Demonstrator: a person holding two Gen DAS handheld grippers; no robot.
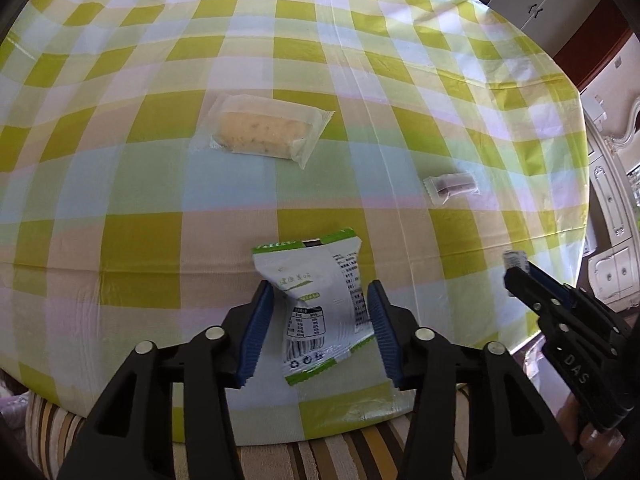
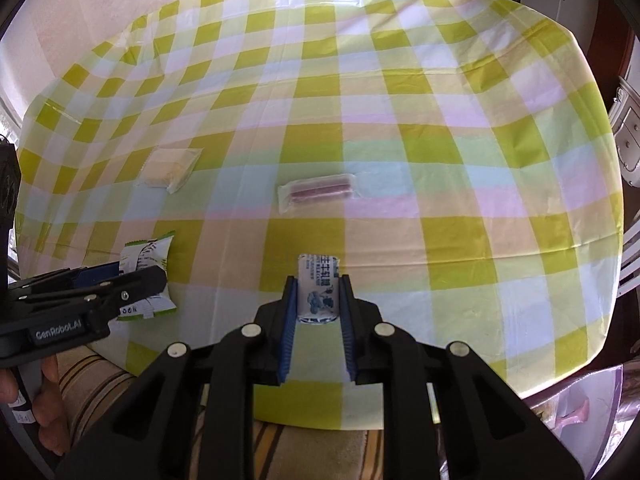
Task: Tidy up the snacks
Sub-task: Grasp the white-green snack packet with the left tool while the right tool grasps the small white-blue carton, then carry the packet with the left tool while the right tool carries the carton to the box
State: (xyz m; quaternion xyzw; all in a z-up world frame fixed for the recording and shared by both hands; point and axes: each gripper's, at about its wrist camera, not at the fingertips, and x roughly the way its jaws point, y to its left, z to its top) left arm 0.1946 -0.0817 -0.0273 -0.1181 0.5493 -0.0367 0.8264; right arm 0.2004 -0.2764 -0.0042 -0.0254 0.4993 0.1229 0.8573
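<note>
A white and green packet (image 1: pixel 320 312) lies near the front edge of the checked table (image 1: pixel 120 240), between the blue pads of the left gripper (image 1: pixel 320 320); the pads touch its sides and hold it. The right gripper (image 2: pixel 319 300) is closed on a small blue and white candy (image 2: pixel 319 290). Farther back lie a pale cake (image 1: pixel 268 130) and a brown bar (image 2: pixel 318 192), well apart.

Home dining room suggested: table (image 2: pixel 400 92) covered by checked plastic cloth, ornate white cabinet (image 1: pixel 616 216) seen beside it, striped rug (image 1: pixel 320 460) beneath.
</note>
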